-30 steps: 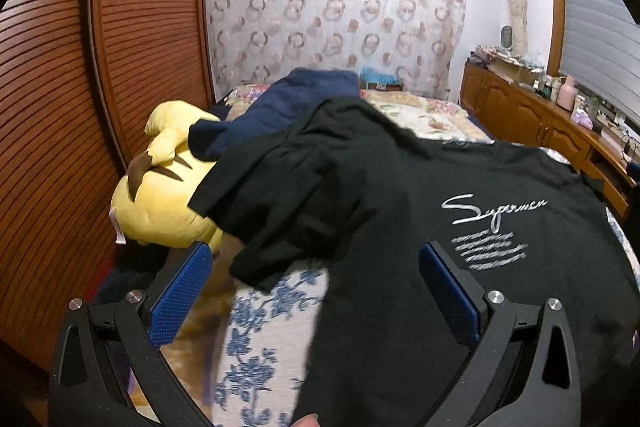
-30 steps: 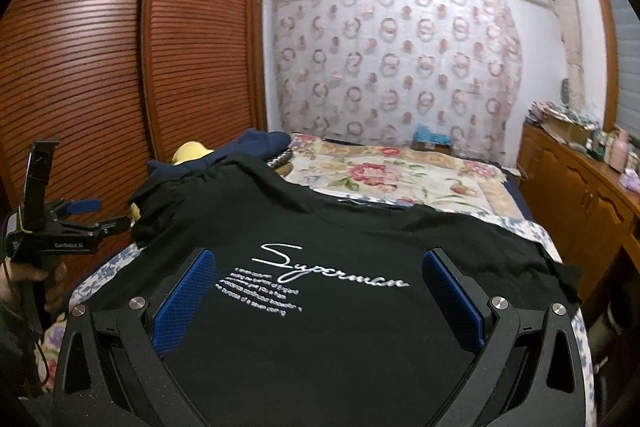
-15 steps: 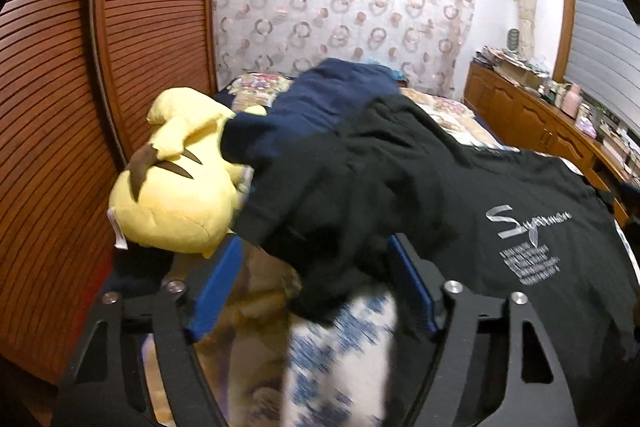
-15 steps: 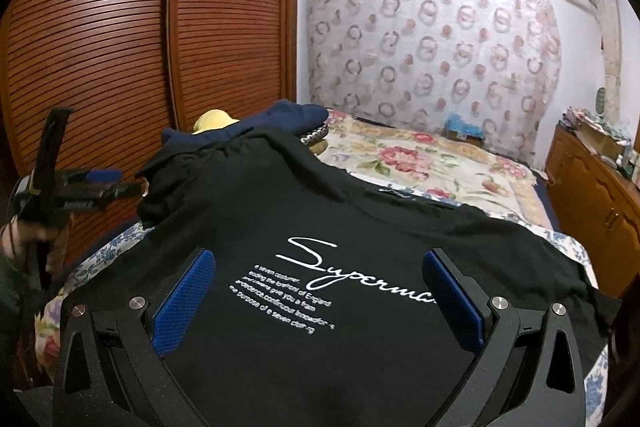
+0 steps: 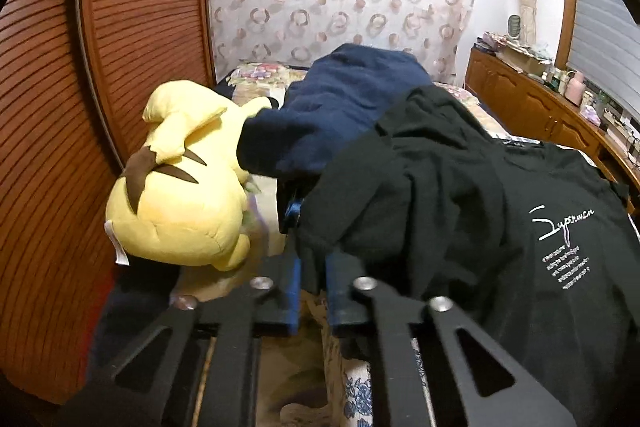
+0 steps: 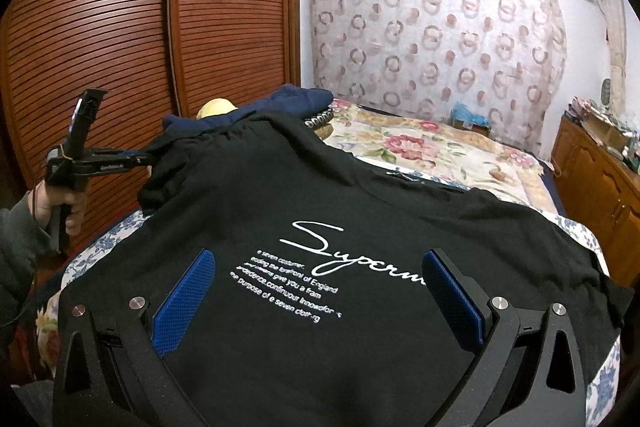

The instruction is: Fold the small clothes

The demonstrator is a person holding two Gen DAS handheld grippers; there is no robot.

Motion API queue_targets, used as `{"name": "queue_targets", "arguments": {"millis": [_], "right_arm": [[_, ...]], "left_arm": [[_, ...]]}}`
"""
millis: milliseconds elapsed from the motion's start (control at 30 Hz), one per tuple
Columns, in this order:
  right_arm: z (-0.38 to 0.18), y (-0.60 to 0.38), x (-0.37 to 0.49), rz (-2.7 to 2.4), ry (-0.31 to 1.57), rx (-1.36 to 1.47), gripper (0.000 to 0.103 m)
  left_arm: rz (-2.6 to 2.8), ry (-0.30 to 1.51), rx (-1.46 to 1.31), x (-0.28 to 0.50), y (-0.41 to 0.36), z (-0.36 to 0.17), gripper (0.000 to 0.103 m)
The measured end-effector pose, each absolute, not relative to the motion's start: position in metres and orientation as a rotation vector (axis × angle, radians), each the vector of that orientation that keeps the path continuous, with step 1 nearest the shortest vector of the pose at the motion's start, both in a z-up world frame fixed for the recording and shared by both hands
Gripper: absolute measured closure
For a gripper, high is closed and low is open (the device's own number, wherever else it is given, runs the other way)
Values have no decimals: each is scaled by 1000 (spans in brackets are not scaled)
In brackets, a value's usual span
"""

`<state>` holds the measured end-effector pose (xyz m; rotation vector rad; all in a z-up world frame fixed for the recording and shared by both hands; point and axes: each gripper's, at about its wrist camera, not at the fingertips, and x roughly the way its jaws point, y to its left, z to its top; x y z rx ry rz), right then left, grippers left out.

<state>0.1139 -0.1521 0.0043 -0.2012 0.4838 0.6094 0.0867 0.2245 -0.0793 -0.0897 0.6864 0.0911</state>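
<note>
A black T-shirt [image 6: 280, 211] with white script lettering lies spread face-up across the near end of a bed [image 6: 460, 155], covering most of its width. The shirt's left sleeve [image 5: 360, 211] is bunched at the bed's left edge. There the left claw [image 5: 310, 267] has closed on it, blue pads pinching a fold of black cloth. In the right wrist view that claw [image 6: 138, 159] shows from the side, held in a person's hand [image 6: 60, 203] and reaching level into the sleeve.

The right claw [image 6: 320, 303] hovers low over the shirt's chest print with its blue pads spread wide and nothing between them. Whether it touches the cloth cannot be told.

Just beyond the gripped sleeve, a dark blue garment [image 5: 344, 107] lies heaped, its edge touching or overlapping the black cloth. A yellow plush toy [image 5: 180, 187] sits against that heap at the bed's left side, beside a brown slatted wardrobe [image 5: 100, 67]. A wooden dresser [image 6: 600, 187] runs along the right wall.

Likely risks from here:
- The pinch looks to hold a crumpled wad, not a clean edge, so pulling the sleeve across could give a lumpy, crooked fold.
- The pads may have caught part of the blue garment too, which would drag along with the sleeve.
- With the right claw not pinning the shirt, the whole body may slide rather than crease.
- A wide sweep could nudge the plush toy off the bed.
</note>
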Motion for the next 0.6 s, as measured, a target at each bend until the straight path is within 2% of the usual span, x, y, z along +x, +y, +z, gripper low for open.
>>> {"name": "queue_targets", "arguments": {"millis": [333,600], "right_arm": [[1,-159,113,573,480,-154,0],[3,-164,111,535,461,-117,0]], "left_arm": [[-38,572,-54,76,176,-2,97],[-194,563,-8,120,109,40,97]]}}
